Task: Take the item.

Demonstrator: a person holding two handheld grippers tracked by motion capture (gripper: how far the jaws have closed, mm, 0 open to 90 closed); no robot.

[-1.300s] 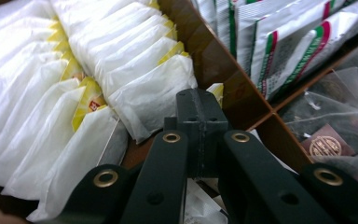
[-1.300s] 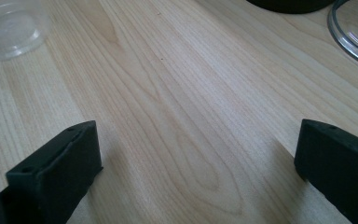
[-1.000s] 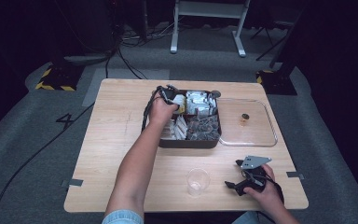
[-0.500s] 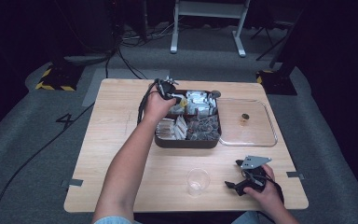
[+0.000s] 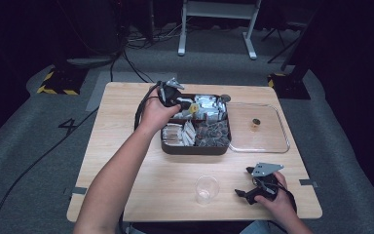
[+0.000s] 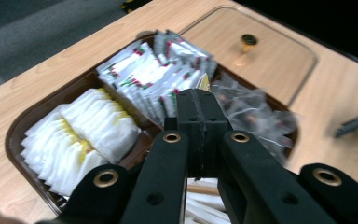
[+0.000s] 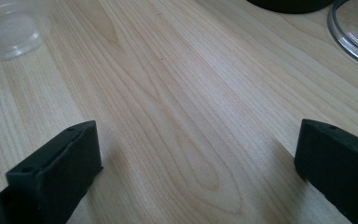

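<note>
Left gripper [image 6: 200,116] above dark tray [image 5: 195,148] of sachets, far centre of desk [image 5: 126,161]; fingers together, seemingly empty. Right gripper [image 7: 196,168] near right, fingers apart. Risk: closed fingers shove sachets, no grasp.

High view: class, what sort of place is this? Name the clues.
Probably a lab or studio set up for recording, not a home or cafe. A lone wooden table stands on grey carpet marked with hazard tape, loose cables run across it, and the surroundings are dark.
</note>
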